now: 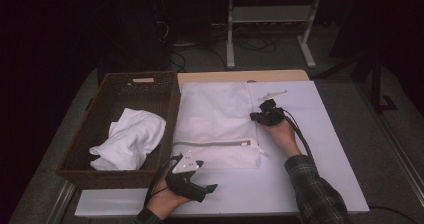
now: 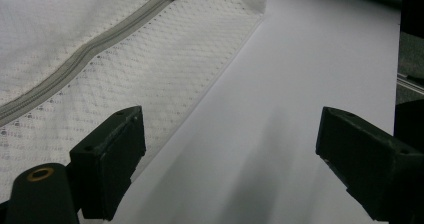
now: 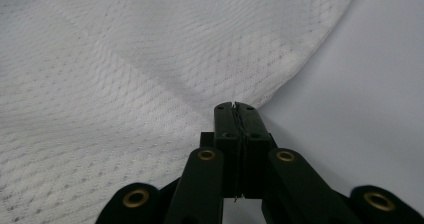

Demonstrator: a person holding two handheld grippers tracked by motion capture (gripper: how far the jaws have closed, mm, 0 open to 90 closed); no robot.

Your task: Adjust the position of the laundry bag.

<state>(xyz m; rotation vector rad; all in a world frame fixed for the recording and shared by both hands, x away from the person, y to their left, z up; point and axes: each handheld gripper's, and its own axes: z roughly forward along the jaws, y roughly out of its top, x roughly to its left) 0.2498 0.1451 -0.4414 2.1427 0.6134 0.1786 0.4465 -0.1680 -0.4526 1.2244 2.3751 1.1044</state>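
A white mesh zip bag (image 1: pixel 215 116) lies flat on the white-covered table (image 1: pixel 320 149), its grey zipper (image 1: pixel 212 144) running along the near edge. My right gripper (image 1: pixel 255 116) rests at the bag's right edge. In the right gripper view the jaws (image 3: pixel 235 106) are pressed together on the mesh bag (image 3: pixel 125 84), whose edge puckers toward the tips. My left gripper (image 1: pixel 205 176) hovers at the table's front, just below the zipper. Its jaws (image 2: pixel 225 154) stand wide open over bare table, with the zipper (image 2: pixel 85 49) and mesh (image 2: pixel 165 69) to their left.
A brown wicker basket (image 1: pixel 140 77) stands at the left, touching the bag's left side, with a crumpled white cloth (image 1: pixel 130 139) inside. A small pale object (image 1: pixel 272 94) lies on the table beyond my right gripper. A metal desk frame (image 1: pixel 270 29) stands on the floor behind.
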